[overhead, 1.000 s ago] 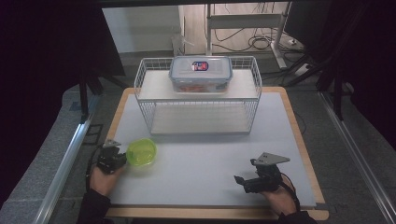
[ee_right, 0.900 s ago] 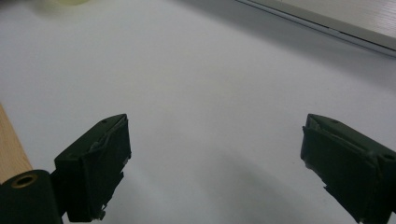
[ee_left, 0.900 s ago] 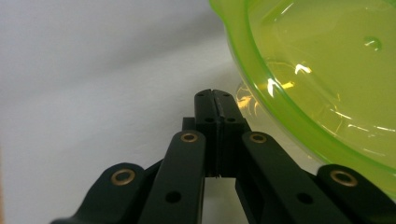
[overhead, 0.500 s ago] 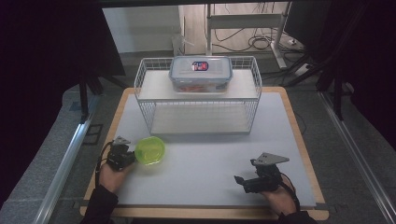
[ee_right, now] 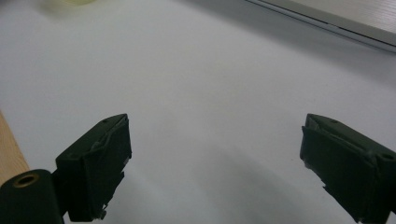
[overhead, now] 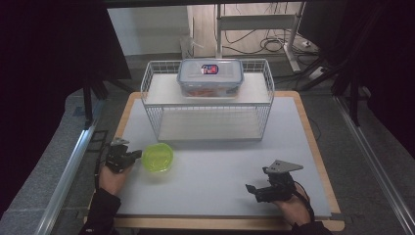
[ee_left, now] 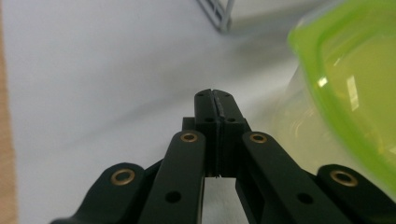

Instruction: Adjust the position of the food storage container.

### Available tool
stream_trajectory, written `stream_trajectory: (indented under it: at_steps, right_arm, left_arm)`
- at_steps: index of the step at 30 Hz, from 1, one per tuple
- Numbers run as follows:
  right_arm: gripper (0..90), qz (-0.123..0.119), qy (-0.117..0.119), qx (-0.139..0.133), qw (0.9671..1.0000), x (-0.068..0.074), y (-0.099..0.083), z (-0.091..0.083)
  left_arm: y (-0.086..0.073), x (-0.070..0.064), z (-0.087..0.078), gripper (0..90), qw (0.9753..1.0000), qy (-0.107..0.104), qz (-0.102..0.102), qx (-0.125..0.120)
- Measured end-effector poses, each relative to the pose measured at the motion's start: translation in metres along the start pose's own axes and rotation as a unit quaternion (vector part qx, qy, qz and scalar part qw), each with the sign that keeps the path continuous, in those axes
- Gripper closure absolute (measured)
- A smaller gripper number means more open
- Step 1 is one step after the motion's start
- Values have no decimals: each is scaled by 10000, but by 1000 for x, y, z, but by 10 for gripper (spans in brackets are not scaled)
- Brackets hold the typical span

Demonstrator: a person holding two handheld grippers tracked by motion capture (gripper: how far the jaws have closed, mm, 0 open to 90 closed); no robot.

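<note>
Two grippers are seen on the table (overhead: 215,171). At nine o'clock, the left gripper (overhead: 139,155) is pressed fully closed, empty, just beside one green lidded bowl (overhead: 157,156), which has been carried towards the single wire rack (overhead: 208,100). At four o'clock, the right gripper (overhead: 249,188) is spread wide, empty, unmoved.

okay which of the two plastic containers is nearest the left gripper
The round green container on the table, right beside the left gripper. The clear rectangular lidded box sits farther off, atop the wire rack.
</note>
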State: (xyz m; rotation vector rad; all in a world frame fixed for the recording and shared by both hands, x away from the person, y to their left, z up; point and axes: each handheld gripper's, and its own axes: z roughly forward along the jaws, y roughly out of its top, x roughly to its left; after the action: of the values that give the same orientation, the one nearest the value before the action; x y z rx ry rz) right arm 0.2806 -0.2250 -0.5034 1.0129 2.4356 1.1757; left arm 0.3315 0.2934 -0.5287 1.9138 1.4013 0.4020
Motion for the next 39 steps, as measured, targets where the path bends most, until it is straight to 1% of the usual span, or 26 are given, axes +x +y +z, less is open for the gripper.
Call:
stream_trajectory:
  at_steps: [2,3,4,7,9,14,18,19,24,25,29,32,39]
  right_arm:
    - [86,5,4,12,10000,0,0,0]
    - [86,10,-1,9,10000,0,0,0]
    - [86,10,-3,16,10000,-1,0,0]
    - [86,19,-17,15,10000,-1,0,0]
    - [86,29,-27,18,10000,-1,0,0]
    - [86,35,-20,36,10000,-1,0,0]
    - [86,33,-25,49,10000,-1,-1,1]
    - [86,33,-25,51,10000,-1,-1,1]
    - [86,30,-24,66,10000,-1,-1,1]
    - [87,30,-23,66,10000,-1,-1,1]
    - [87,24,-25,66,10000,-1,-1,1]
    - [87,26,-25,77,10000,-1,-1,1]
    - [88,18,-30,94,9999,-1,-1,1]
  left_arm:
    - [7,1,-4,899,10000,-48,46,-43]
    - [11,1,-5,899,9999,-96,79,-28]
    - [14,0,-5,899,9999,-101,124,-13]
    - [21,-5,0,899,9995,-188,227,101]
    - [22,-10,4,899,9991,-200,313,182]
    - [24,-16,8,899,9990,-218,339,216]
    - [25,-21,9,899,9986,-319,355,209]
    - [25,-22,9,898,9983,-353,400,253]
    - [25,-27,15,899,9977,-425,440,305]
    - [25,-27,15,899,9974,-426,461,341]
    - [22,-25,18,899,9975,-466,391,359]
    - [19,-25,20,899,9972,-516,383,378]
    - [20,-34,24,899,9962,-591,481,418]
